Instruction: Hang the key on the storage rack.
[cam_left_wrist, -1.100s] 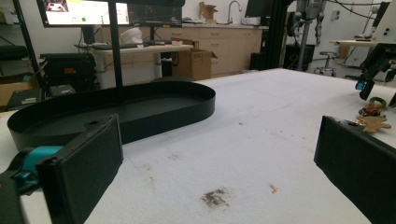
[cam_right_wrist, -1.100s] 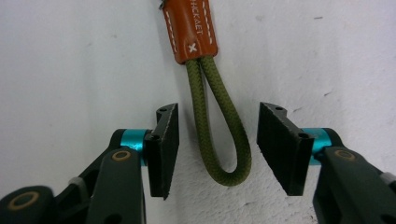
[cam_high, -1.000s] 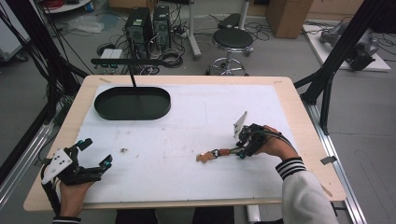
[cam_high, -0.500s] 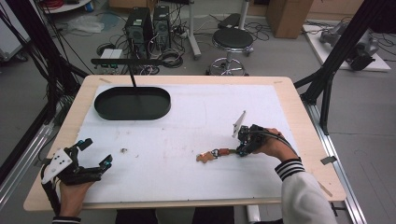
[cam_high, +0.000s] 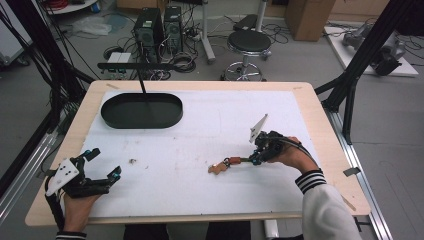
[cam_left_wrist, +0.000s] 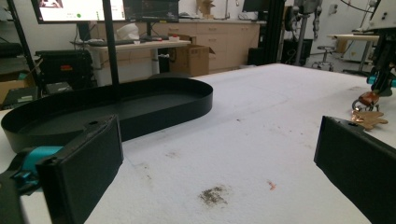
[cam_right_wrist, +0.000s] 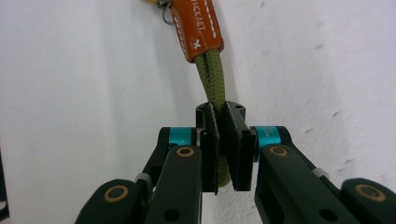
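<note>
Counting across the bench (cam_high: 320, 107), we find one keychain (cam_high: 231, 163), one black oval tray (cam_high: 141, 110) and two tongs. Our right tongs (cam_high: 256, 160) have just been closing and now pinch the keychain's one olive cord (cam_right_wrist: 215, 70) below its one brown leather tab (cam_right_wrist: 196, 28), mid-bench right. Our left tongs (cam_high: 105, 162) rest gaping wide near the left edge, holding nothing.

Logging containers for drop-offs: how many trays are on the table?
1: a black oval tray at the table's far left corner, apart from the keychain lanyard gripped by the right gripper.
</note>
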